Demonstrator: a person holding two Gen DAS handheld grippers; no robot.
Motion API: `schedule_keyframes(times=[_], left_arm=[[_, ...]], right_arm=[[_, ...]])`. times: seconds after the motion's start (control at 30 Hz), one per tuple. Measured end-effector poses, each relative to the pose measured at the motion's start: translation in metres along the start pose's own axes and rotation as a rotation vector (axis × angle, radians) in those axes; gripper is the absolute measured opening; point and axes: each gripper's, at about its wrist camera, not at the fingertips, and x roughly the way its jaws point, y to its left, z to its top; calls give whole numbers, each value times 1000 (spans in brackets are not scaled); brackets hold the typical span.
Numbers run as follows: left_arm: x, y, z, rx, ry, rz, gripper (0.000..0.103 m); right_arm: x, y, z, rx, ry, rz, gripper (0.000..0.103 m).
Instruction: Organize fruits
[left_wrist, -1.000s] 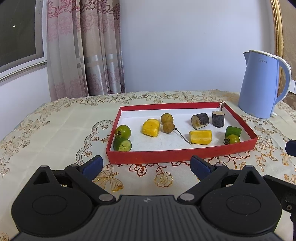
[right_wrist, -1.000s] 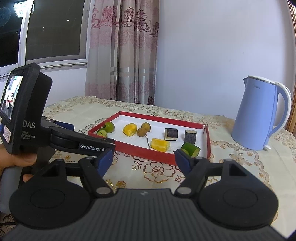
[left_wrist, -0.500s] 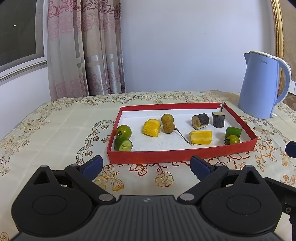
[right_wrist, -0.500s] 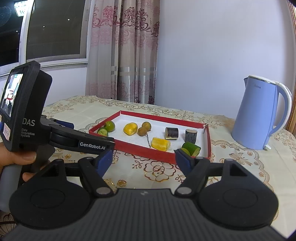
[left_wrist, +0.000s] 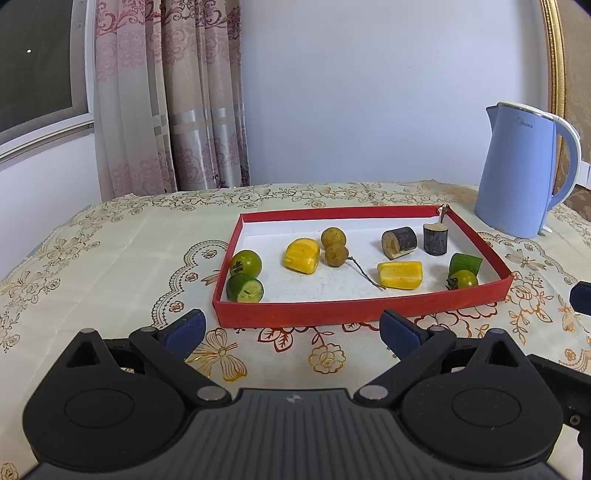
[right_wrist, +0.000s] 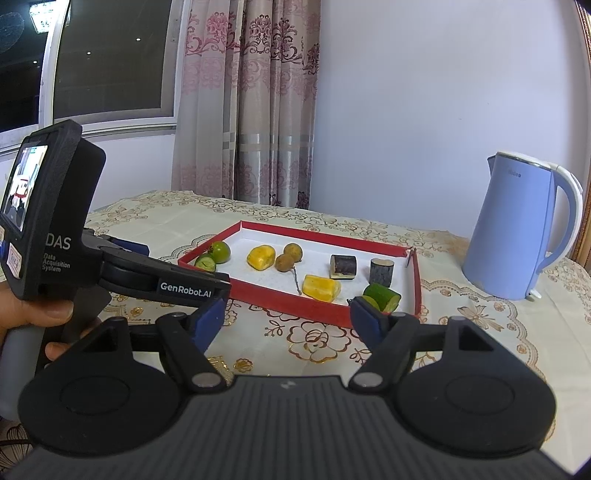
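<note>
Well: both grippers, left gripper (left_wrist: 291, 326) & right gripper (right_wrist: 288, 314), gaping, nothing held, short of red tray (left_wrist: 362, 312) near edge.

Fruits (left_wrist: 301, 255) in tray (left_wrist: 362, 313), kettle (left_wrist: 517, 173) right

Parts we cannot see whole

The right gripper's pad (right_wrist: 364, 317) hides our green tomato; the kettle (left_wrist: 524, 173) handle runs off the frame edge; the left-hand device's screen (right_wrist: 26, 184) blurs.

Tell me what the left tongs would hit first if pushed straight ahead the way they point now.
Probably the near red wall of the tray. The left tongs stand open and empty just short of it, angled down over the tablecloth; depth is unclear, so they could touch the cloth first.
</note>
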Motion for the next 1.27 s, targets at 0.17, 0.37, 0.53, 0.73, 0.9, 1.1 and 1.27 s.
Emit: schedule_keyframes(times=[0.17, 0.37, 0.53, 0.73, 0.9, 1.1, 1.27], left_arm=[[0, 0, 0, -1, 3, -1, 101], [0, 1, 0, 0, 3, 0, 101], [0, 0, 0, 0, 4, -1, 101], [1, -1, 0, 1, 4, 0, 101], [0, -1, 0, 1, 5, -1, 101], [-1, -5, -2, 24, -10, 19, 101], [0, -3, -1, 14, 1, -2, 101]], right_arm=[[0, 0, 0, 0, 0, 1, 75], [0, 0, 0, 0, 1, 1, 75], [-1, -1, 0, -1, 0, 4, 75], [-1, -1, -1, -1, 1, 1, 76], [-2, -2, -2, 0, 2, 2, 76], [-1, -2, -2, -3, 3, 0, 78], [3, -4, -7, -1, 13, -15, 82]])
